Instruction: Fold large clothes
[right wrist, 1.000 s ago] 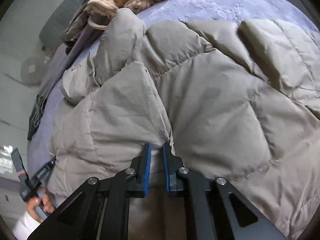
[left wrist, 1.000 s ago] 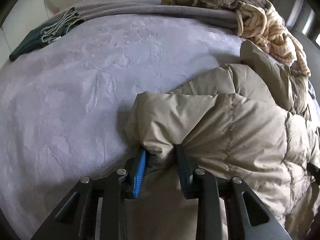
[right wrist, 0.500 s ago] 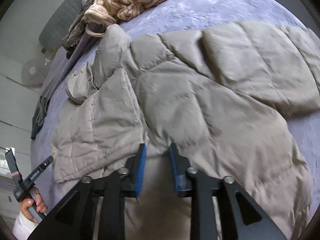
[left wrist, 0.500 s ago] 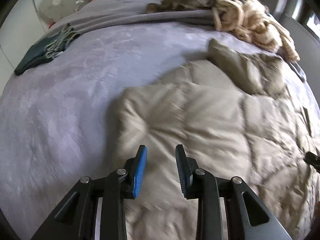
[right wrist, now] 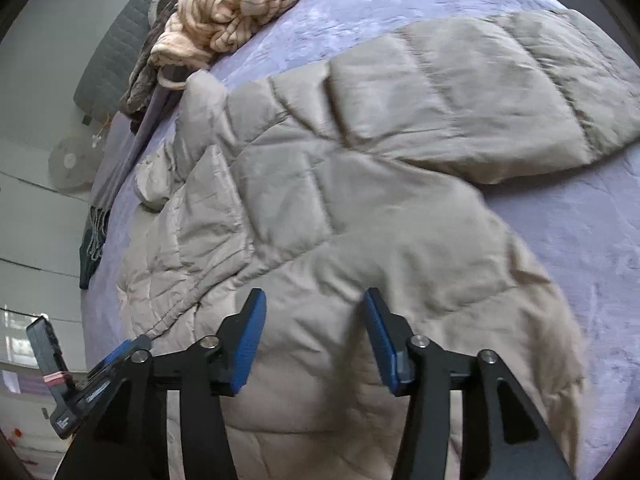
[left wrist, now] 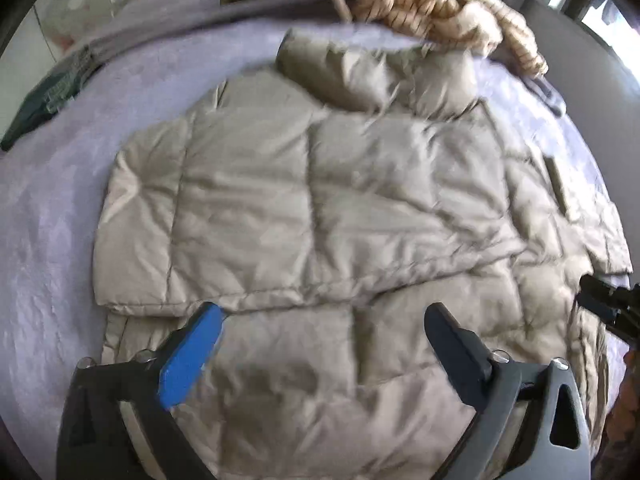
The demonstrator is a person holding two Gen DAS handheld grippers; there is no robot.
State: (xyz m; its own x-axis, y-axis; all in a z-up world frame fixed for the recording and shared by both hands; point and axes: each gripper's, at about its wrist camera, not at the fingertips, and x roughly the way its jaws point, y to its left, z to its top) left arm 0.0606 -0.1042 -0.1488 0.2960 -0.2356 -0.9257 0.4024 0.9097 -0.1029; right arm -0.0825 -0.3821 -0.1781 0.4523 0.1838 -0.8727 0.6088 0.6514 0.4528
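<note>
Moved: both grippers have let go and spread wide since a second ago
Left gripper (left wrist: pixel 322 320): wide, empty, above the folded sleeve
Right gripper (right wrist: pixel 314 306): wide, empty
Puffer jacket (left wrist: pixel 320 200): flat on the lilac bedspread (left wrist: pixel 52 220)
Risk: puffy sleeve (right wrist: pixel 480 100) may spring back unfolded

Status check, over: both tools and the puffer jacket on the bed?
Left tool open, above jacket. Right tool open, empty. Beige puffer jacket flat on purple bedspread, one sleeve folded across. Striped cream garment beyond collar, apart.
</note>
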